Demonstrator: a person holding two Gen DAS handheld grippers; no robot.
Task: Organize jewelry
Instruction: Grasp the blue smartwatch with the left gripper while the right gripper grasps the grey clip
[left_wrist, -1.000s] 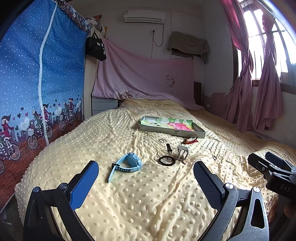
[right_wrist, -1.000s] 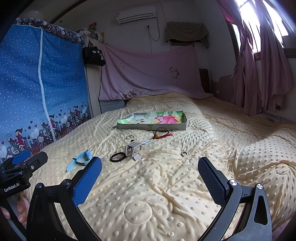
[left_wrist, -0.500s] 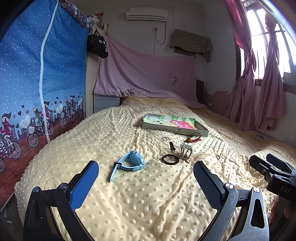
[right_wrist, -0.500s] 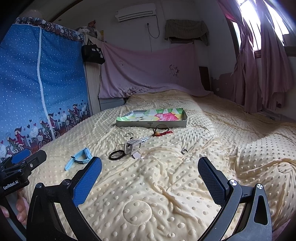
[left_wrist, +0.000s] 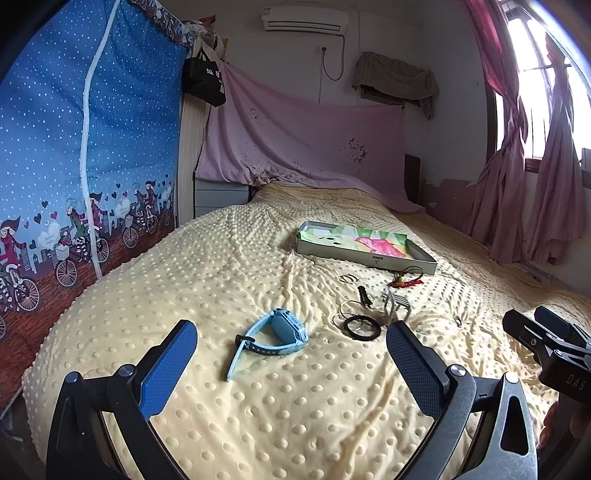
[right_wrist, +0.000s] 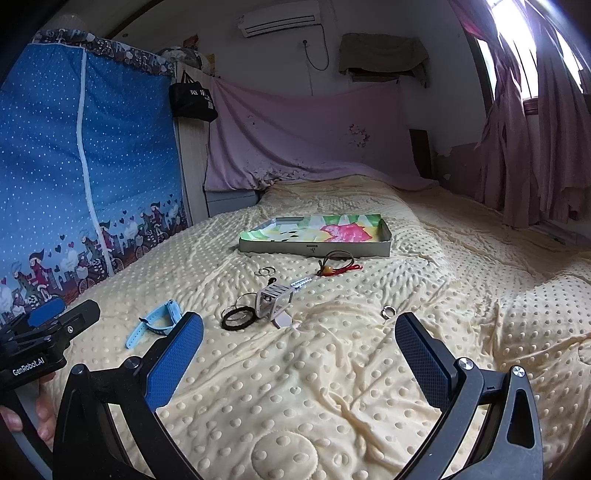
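Judging feel: blue watch (left_wrist: 275, 334), center frame, is light w/ floppy strap; grab its case. Left gripper (left_wrist: 291, 354) & right gripper (right_wrist: 299, 350) gape wide, empty.

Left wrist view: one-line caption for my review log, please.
Open left gripper hovers before a blue watch on the yellow bedspread, tray beyond.

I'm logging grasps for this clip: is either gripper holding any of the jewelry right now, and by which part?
Nothing is held. The left gripper and right gripper are both open above the bedspread.
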